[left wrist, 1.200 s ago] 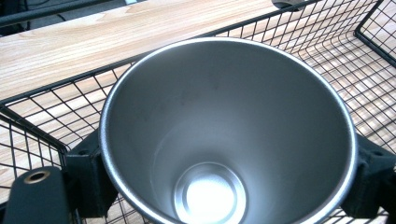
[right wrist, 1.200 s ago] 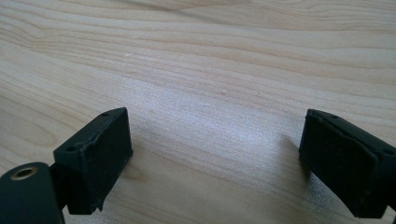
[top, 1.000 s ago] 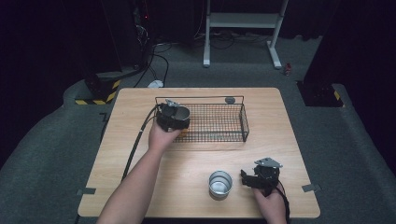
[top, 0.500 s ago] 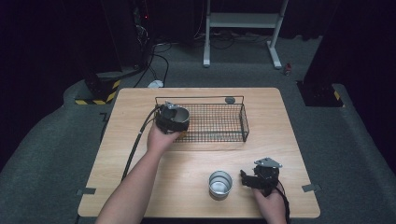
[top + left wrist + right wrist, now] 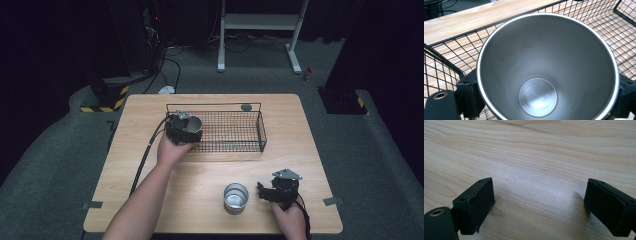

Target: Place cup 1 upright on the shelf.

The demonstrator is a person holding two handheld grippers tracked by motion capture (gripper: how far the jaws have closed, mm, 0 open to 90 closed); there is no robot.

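Observation:
A steel cup [image 5: 546, 70] stands upright in the left end of the black wire basket [image 5: 230, 131], seen from above with its mouth open. My left gripper [image 5: 182, 129] is around that cup [image 5: 192, 125]. Its jaws have just been opening, and the cup is still between its pads [image 5: 470, 97], which stand beside the wall without a visible squeeze. A second steel cup [image 5: 236, 196] stands on the table near the front edge. Just right of it, my right gripper [image 5: 262, 192] rests low over the bare wood, open with nothing between its fingers [image 5: 474, 205].
A small round grey object [image 5: 246, 107] lies on the table [image 5: 300, 150] just behind the basket's far rim. The left gripper's cable [image 5: 145, 160] trails along the table's left side. The right part of the basket holds nothing.

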